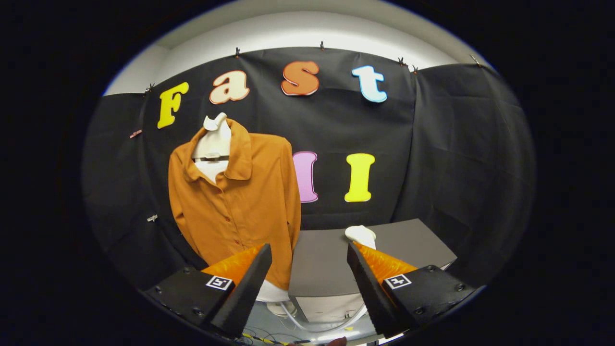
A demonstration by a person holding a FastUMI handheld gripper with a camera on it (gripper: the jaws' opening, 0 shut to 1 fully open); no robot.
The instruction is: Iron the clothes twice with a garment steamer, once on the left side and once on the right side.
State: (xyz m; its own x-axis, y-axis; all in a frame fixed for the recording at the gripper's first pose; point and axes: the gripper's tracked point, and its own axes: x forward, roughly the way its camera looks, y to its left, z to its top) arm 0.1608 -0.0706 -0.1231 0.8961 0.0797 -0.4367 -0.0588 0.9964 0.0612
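reach-for-the-steamer looks like the step in hand, judging from how things lie: the gripper has its two fingers spread wide with nothing between them, and the shirt shows no tool near it. a small white rounded thing sits on the grey box, just beyond the right finger's tip; it is likely the steamer's head, though too little of it shows to be sure. a white hose curls down beside the box's front, below the fingers.

next move, as a judgement: bring the fingers forward and a little right so the white thing falls between them, then close on it before turning toward the shirt.

the orange shirt hangs buttoned on a white dress form, left of the box and beyond the left finger. black cloth lines the booth behind; a pale wall shows above it. cables lie on the light floor below.
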